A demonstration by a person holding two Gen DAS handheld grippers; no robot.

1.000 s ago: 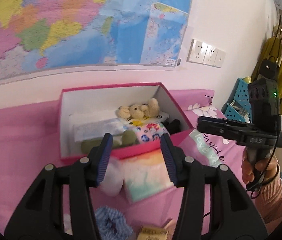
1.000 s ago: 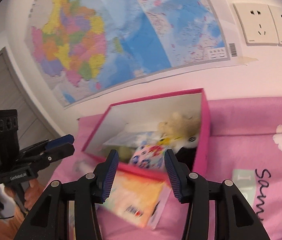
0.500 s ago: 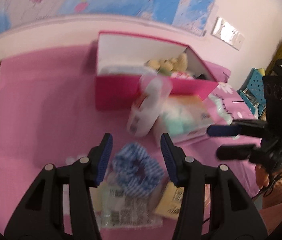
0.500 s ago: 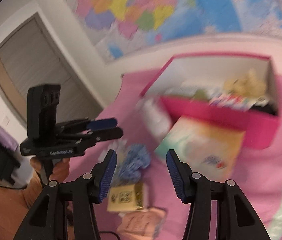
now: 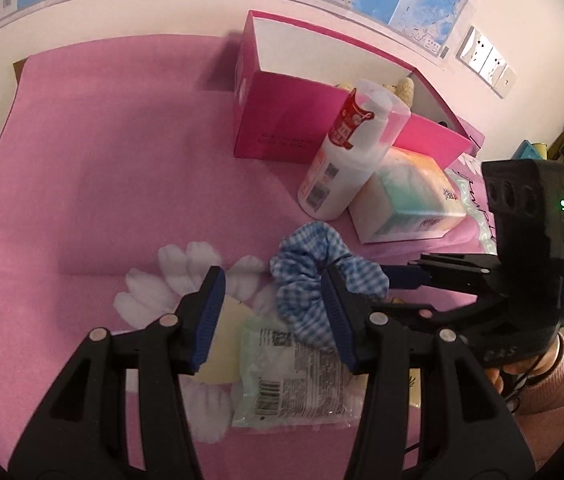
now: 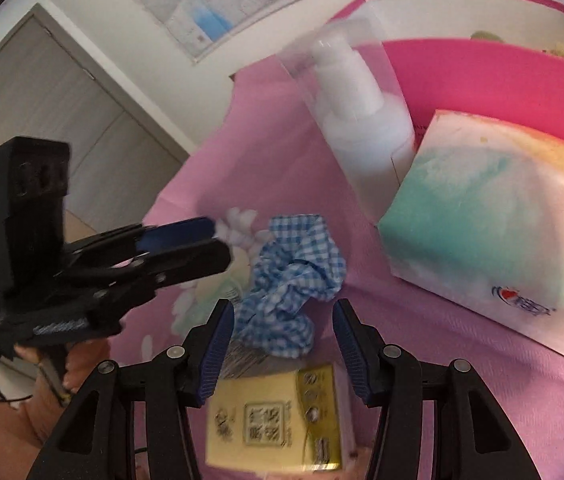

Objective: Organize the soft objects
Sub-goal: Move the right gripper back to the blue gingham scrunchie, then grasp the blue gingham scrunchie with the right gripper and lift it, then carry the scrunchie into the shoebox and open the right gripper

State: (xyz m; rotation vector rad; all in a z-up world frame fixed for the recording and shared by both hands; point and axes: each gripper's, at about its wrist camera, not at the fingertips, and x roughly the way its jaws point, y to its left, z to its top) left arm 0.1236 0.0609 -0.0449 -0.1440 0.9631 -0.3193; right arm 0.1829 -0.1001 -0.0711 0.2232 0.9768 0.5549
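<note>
A blue checked scrunchie (image 5: pixel 314 276) lies on the pink sheet; it also shows in the right wrist view (image 6: pixel 294 276). My left gripper (image 5: pixel 272 316) is open just above it and a pale green packet (image 5: pixel 294 376). My right gripper (image 6: pixel 282 348) is open, with the scrunchie's near edge and a yellow packet (image 6: pixel 278 420) between its fingers. A pink box (image 5: pixel 302 128) holds a teddy bear (image 5: pixel 404 88). A tissue pack (image 5: pixel 406 196) lies in front of it.
A white pump bottle (image 5: pixel 350 152) stands against the box and tissue pack. The pink sheet (image 5: pixel 102 160) stretches open to the left. A wall with a map and sockets (image 5: pixel 486 60) is behind. A door (image 6: pixel 54 92) shows in the right wrist view.
Both grippers have dropped from facing the box to low over the scrunchie and packets, and have come close together. Both stay open.
</note>
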